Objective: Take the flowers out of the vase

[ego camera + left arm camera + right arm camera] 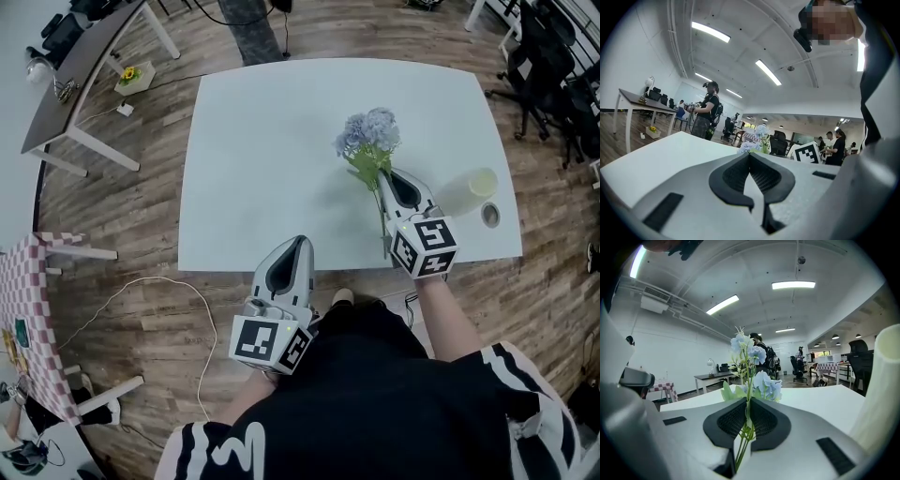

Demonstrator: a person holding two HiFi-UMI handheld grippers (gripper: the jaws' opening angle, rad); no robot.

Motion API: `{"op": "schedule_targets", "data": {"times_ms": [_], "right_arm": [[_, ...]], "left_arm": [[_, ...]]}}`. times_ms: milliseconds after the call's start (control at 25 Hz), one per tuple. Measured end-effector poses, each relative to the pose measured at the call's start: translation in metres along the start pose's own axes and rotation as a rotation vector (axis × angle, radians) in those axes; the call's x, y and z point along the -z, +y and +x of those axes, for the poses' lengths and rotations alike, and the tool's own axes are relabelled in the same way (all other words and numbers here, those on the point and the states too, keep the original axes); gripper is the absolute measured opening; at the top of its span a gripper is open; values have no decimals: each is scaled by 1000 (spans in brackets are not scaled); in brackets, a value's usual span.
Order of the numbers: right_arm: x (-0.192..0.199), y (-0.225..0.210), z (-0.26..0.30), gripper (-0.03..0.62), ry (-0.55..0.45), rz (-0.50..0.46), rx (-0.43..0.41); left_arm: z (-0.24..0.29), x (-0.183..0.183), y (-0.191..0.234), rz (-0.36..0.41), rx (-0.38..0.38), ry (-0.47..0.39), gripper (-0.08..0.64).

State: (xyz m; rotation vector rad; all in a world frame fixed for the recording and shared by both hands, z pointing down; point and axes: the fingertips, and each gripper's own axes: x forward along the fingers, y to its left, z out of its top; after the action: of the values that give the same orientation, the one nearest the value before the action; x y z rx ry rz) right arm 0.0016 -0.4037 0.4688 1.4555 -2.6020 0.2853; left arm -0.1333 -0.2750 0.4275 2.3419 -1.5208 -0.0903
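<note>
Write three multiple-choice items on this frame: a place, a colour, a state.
1. The vase is on the table: A) at its far-left corner B) right of the right gripper C) at its far edge.
2. The flowers are: A) red B) yellow C) pale blue.
3. The right gripper's fingers are: A) shut on the flower stems B) open, empty C) shut, empty.
Key: 1 B, head view shows it beside that gripper; 2 C, blue blooms in both views; 3 A, stems pinched between the fingers.

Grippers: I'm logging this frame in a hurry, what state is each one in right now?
Left gripper: shut, nothing between its jaws.
Right gripper: shut on the flowers.
</note>
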Motion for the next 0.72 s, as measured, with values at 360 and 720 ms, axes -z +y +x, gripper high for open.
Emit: {"op": "schedule_targets", "data": {"times_ms": [360, 720], "right_arm": [[21, -1, 11, 28, 47, -1, 1], [32, -4, 20, 29, 85, 12, 9]], "left_arm": [[-2, 4, 2, -4, -11, 5, 5], [1, 2, 3, -6, -12, 11, 5]]}}
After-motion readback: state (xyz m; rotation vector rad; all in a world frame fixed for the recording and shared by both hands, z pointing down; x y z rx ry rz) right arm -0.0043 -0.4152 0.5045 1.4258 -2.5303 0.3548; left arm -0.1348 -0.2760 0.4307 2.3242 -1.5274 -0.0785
